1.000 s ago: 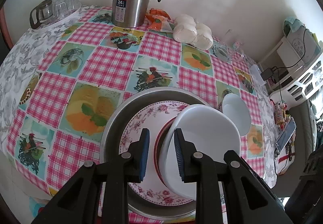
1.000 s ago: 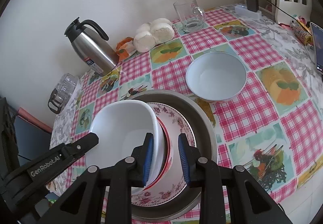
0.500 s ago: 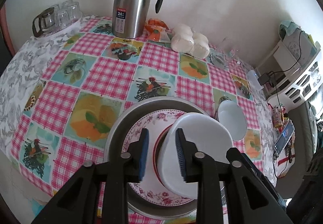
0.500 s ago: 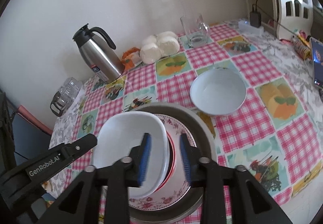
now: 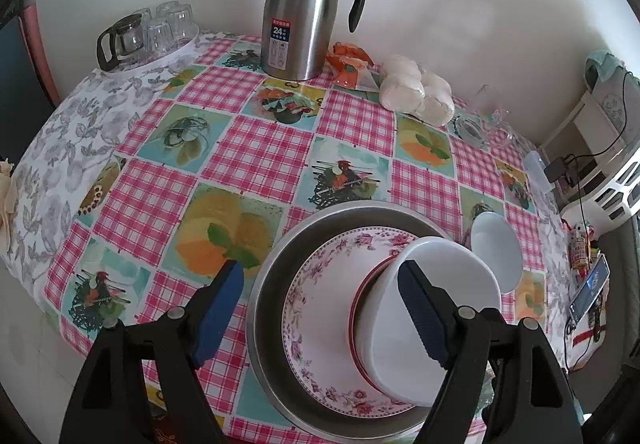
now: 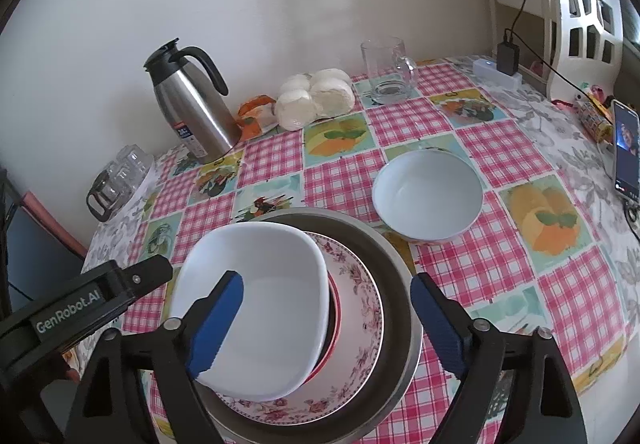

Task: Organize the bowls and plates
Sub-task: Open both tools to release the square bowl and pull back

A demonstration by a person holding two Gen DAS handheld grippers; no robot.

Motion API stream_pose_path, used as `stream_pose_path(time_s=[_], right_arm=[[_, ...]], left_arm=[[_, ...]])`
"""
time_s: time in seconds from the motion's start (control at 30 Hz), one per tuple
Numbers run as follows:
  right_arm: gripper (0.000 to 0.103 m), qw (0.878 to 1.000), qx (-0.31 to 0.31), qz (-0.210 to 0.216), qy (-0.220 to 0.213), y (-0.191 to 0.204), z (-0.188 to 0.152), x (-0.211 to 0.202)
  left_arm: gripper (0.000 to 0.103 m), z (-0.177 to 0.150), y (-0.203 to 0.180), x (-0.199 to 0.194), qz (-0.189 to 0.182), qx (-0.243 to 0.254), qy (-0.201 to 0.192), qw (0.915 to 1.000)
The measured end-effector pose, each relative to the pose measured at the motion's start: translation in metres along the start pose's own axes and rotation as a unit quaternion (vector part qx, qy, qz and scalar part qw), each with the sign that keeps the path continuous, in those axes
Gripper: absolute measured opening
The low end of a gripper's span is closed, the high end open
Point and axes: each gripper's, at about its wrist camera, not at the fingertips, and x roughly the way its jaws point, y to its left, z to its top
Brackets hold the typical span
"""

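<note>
A stack stands near the front edge of the surface (image 6: pixel 500 148): a metal pan (image 6: pixel 394 264) at the bottom, a floral plate (image 6: pixel 360 284) in it, a red-rimmed dish (image 6: pixel 335 318) on that, and a square white bowl (image 6: pixel 272 284) on top. The left gripper (image 5: pixel 320 314) and the right gripper (image 6: pixel 326 318) have both just been opening; their jaws now stand wide, straddling the bowl's sides with no pad pressing on it. I judge the bowl released and this placement done. It looks a little off-centre on the stack, though it seems settled. One round bowl (image 6: pixel 428 196) sits alone on the surface, just beside the pan toward the right edge. That is probably what is left to gather.
</note>
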Motion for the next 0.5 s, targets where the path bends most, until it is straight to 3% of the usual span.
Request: stream_pose_path(time_s=[0.1,0.17,0.5], right_arm=[[0.096,1.000,-0.004,0.002,-0.003,0.002,-0.001,-0.001],[0.102,1.000,-0.005,0.004,-0.004,0.002,-0.001,0.000],[0.103,1.000,-0.008,0.002,-0.012,0.002,0.000,-0.001]], left_arm=[[0.089,0.000,0.000,0.000,0.004,0.001,0.000,1.0000],[0.090,0.000,0.001,0.000,0.007,0.000,-0.004,1.0000],[0.091,0.002,0.012,-0.001,0.030,-0.022,-0.014,0.9992]])
